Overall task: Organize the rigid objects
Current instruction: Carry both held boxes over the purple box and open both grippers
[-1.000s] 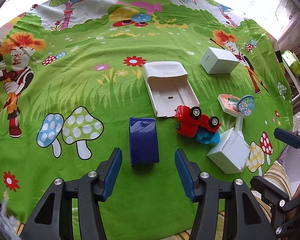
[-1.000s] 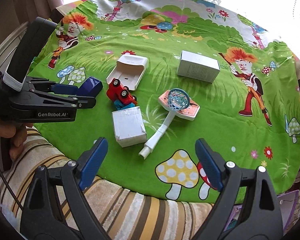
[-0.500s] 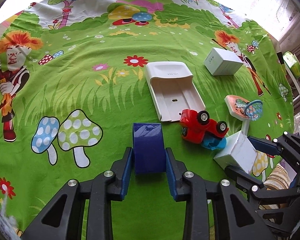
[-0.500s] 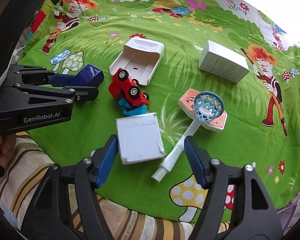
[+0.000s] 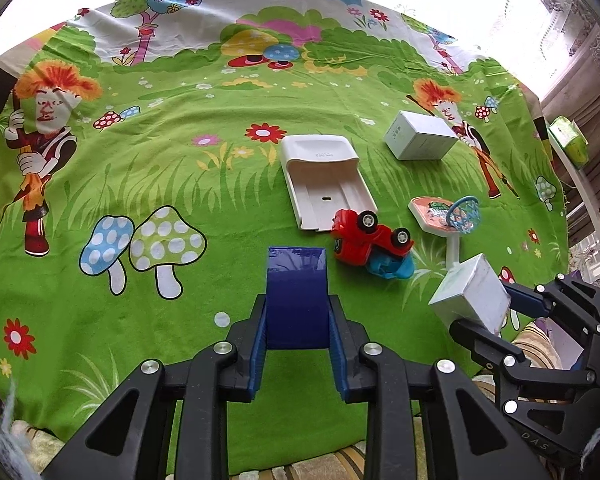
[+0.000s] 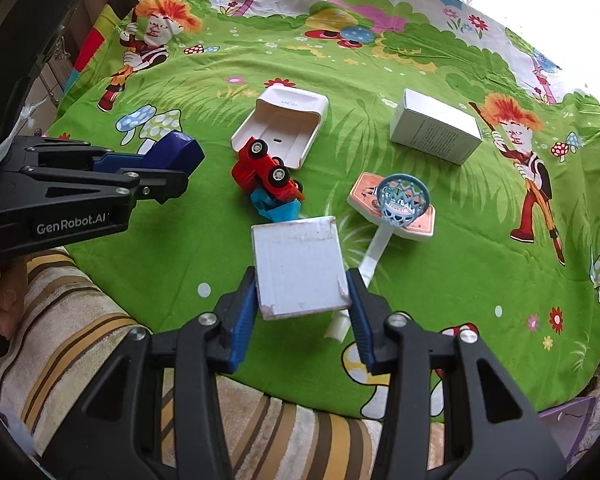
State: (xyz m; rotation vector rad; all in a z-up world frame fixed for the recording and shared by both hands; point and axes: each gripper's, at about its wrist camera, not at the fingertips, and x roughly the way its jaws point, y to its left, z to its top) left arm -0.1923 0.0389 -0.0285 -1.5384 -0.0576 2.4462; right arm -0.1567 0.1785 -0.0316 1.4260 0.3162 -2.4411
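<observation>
both claws grip: left gripper (image 5: 298, 334) clenched on the blue block (image 5: 296, 300), right gripper (image 6: 302, 312), jaws just closing, grasping the white box (image 6: 298, 264); red toy car (image 6: 266, 172) and hoop toy (image 6: 400, 204) crowd mid-frame.

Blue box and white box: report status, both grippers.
Left gripper shut on blue box. Right gripper just closed on small white box. Toy car and hoop toy close ahead.

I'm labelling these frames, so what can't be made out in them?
- Toy hoop's pole base: right wrist view, hidden behind the held white box.
- Print on the far white box: too small.
- Blue part under the red car: mostly covered.
</observation>
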